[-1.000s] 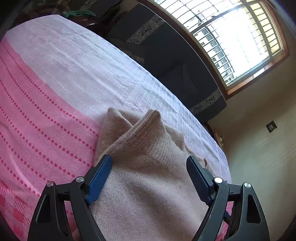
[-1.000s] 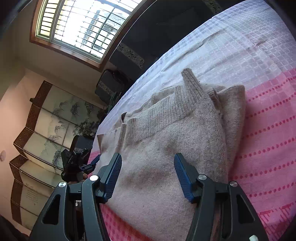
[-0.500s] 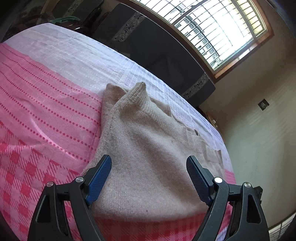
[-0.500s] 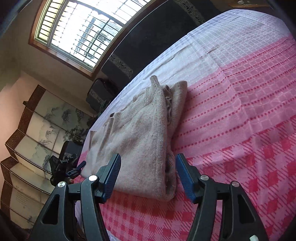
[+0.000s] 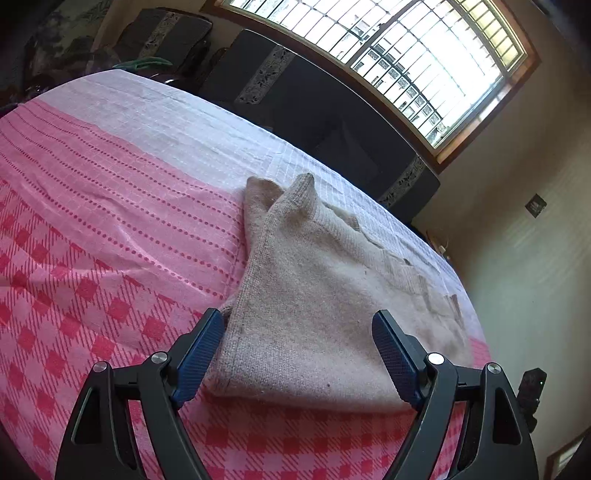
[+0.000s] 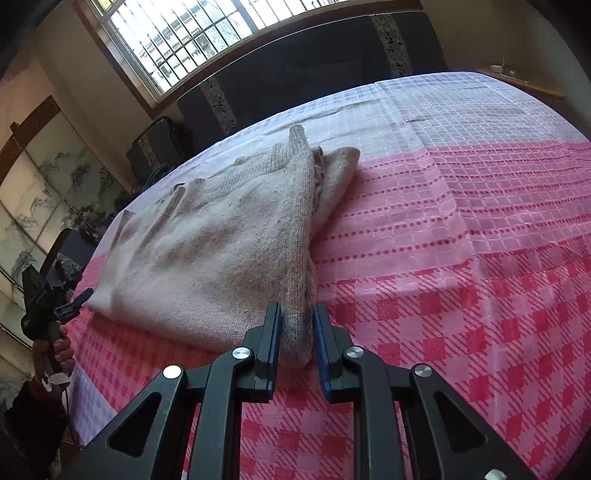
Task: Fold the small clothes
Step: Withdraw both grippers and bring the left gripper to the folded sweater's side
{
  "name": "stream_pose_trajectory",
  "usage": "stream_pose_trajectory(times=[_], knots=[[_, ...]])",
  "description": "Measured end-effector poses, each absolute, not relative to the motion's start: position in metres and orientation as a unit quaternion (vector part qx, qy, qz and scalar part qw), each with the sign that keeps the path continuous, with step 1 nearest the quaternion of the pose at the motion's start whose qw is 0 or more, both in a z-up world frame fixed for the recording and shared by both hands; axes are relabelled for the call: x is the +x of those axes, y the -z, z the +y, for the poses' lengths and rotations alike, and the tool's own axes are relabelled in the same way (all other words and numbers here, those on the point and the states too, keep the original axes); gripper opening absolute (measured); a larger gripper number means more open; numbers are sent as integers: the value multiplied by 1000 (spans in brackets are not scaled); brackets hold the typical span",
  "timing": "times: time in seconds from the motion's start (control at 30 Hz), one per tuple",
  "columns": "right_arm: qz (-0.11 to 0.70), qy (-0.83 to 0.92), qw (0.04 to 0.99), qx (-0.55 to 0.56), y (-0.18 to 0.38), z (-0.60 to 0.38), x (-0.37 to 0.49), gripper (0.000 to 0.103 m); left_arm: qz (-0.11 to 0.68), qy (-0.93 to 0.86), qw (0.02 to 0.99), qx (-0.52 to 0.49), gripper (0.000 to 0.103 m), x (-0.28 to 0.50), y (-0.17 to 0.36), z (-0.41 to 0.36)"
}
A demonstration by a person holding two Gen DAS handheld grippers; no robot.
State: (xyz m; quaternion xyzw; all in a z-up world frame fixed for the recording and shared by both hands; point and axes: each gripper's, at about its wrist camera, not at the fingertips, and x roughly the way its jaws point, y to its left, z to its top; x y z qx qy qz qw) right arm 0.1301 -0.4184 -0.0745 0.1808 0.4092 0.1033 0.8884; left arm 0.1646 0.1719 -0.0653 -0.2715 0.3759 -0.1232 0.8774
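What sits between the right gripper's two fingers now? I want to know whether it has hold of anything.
The near corner of the folded beige sweater, seen in the right wrist view; the right gripper has just closed on it.

barred window [image 5: 424,62] at 1 o'clock in the left view, 12 o'clock in the right view [image 6: 207,33]; wooden frame, metal grille, blown out with daylight. dark headboard [image 5: 325,110] with patterned light strips ran directly under it. tan walls [image 5: 524,236]; small dark wall plate [image 5: 535,205] at 3 o'clock, left view. bed cover [image 6: 480,229] filled the lower half: white grid band at the far side, pink dotted stripes in the middle, red-pink check nearest. folding screen [image 6: 40,184] with ink-style bamboo panels at 9 o'clock, right view. dark cushioned seat [image 6: 155,147] at 10 o'clock beside it. wooden ledge [image 6: 524,83] at 2 o'clock.
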Motion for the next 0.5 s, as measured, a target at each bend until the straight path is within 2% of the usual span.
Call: stream_pose_trajectory(times=[0.13, 0.37, 0.43, 0.5], knots=[[386, -71, 902, 182, 65, -423, 130, 19, 370, 98, 898, -218, 83, 168, 55, 172], [396, -41, 895, 202, 76, -426, 136, 24, 372, 59, 922, -90, 83, 189, 45, 150], [394, -34, 897, 197, 76, -424, 135, 29, 370, 42, 926, -58, 83, 193, 45, 144], [395, -32, 898, 194, 78, -423, 135, 30, 366, 31, 930, -31, 83, 196, 44, 137]])
